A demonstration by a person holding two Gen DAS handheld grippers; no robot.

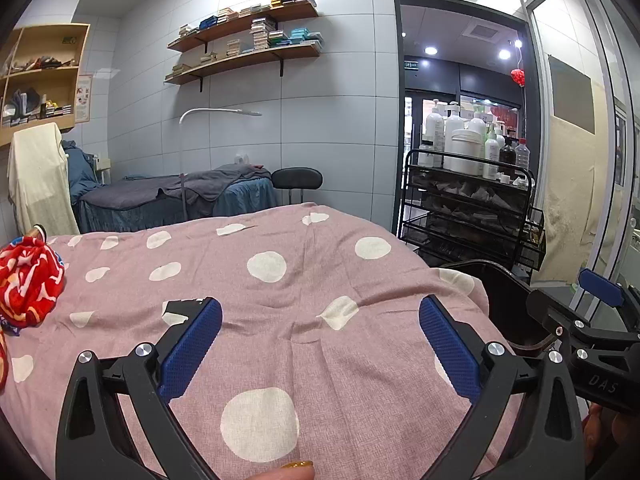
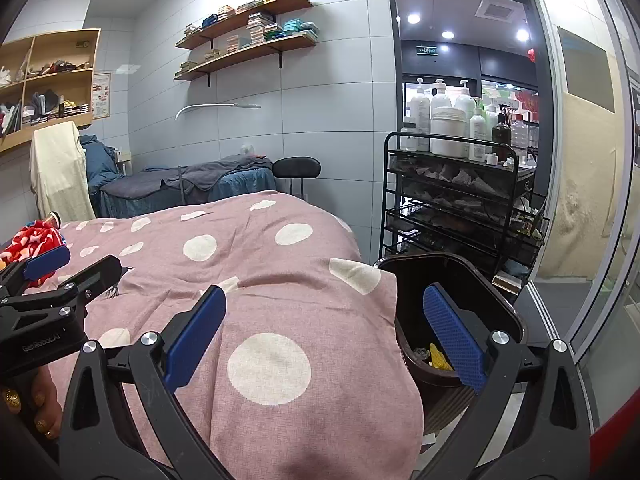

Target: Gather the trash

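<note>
We see the left gripper (image 1: 320, 344) with fingers spread, empty, over the polka-dot bed cover (image 1: 280, 300). Right gripper (image 2: 322, 336) likewise spread, empty. Yellow trash (image 2: 438, 356) lies inside the dark bin (image 2: 492, 292), at 4 o'clock from the bed.

Bin (image 2: 460, 280) mouth unobstructed; cart (image 2: 460, 208) close behind, seemingly apart.

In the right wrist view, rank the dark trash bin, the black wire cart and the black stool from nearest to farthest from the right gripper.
1. Dark trash bin: right beside the right gripper, under its right finger.
2. Black wire cart: behind the bin, on the right.
3. Black stool: beyond the pink bed, at the far wall.
</note>
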